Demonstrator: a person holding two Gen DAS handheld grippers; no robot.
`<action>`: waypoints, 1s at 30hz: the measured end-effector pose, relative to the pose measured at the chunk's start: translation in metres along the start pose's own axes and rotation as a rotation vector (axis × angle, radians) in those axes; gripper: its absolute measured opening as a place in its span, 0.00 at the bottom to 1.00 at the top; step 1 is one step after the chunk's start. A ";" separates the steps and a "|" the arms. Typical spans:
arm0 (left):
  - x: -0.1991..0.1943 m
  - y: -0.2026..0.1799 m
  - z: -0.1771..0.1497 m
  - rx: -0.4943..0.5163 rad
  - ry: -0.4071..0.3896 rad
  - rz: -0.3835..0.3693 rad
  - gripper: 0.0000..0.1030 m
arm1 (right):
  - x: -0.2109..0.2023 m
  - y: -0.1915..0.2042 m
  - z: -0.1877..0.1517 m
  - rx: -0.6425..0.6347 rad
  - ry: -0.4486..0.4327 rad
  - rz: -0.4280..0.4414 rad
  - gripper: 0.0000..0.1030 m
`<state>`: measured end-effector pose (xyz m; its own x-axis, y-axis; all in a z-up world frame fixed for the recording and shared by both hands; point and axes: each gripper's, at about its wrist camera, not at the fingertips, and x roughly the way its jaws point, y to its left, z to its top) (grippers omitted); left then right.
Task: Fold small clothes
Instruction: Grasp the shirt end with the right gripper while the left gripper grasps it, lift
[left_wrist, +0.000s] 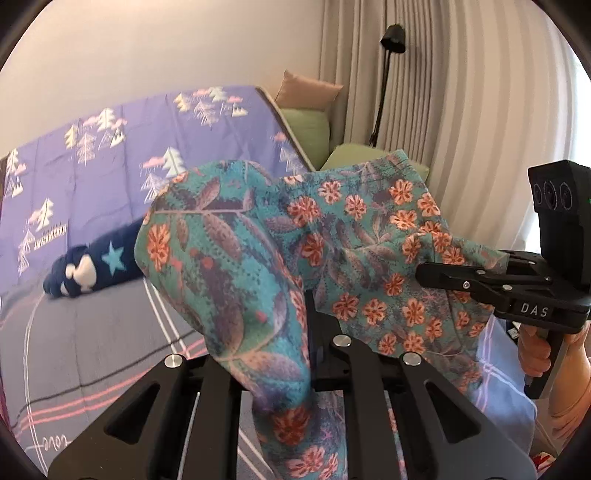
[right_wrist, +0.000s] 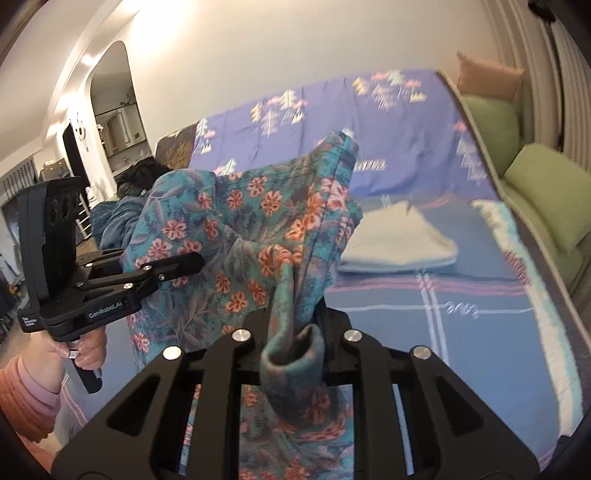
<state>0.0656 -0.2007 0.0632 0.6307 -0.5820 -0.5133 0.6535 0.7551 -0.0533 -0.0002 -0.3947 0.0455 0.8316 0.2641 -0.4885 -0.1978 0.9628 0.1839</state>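
A teal floral garment (left_wrist: 332, 236) hangs in the air between both grippers, above the bed. My left gripper (left_wrist: 308, 314) is shut on one bunched edge of it; the cloth covers its fingertips. It also shows in the right wrist view (right_wrist: 195, 262), clamped on the garment (right_wrist: 251, 221). My right gripper (right_wrist: 295, 328) is shut on another rolled edge, and it shows in the left wrist view (left_wrist: 424, 277) pinching the cloth at the right.
A bed with a purple tree-print blanket (left_wrist: 110, 155) and plaid sheet (right_wrist: 461, 314) lies below. A navy star-print garment (left_wrist: 96, 262) lies at left. A folded pale cloth (right_wrist: 399, 240) rests on the bed. Green cushions (right_wrist: 546, 192), curtains and a black lamp (left_wrist: 391, 40) stand at right.
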 end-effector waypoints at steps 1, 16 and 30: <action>-0.002 -0.002 0.003 0.005 -0.006 -0.002 0.11 | -0.006 0.001 0.003 -0.006 -0.017 -0.011 0.16; 0.008 -0.030 0.056 0.087 -0.051 -0.002 0.11 | -0.026 -0.022 0.038 -0.004 -0.113 -0.096 0.16; 0.048 -0.032 0.113 0.137 -0.065 -0.008 0.11 | -0.003 -0.066 0.095 0.028 -0.141 -0.151 0.16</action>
<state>0.1217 -0.2868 0.1372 0.6478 -0.6098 -0.4566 0.7069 0.7045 0.0621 0.0592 -0.4641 0.1161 0.9154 0.1050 -0.3886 -0.0530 0.9884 0.1420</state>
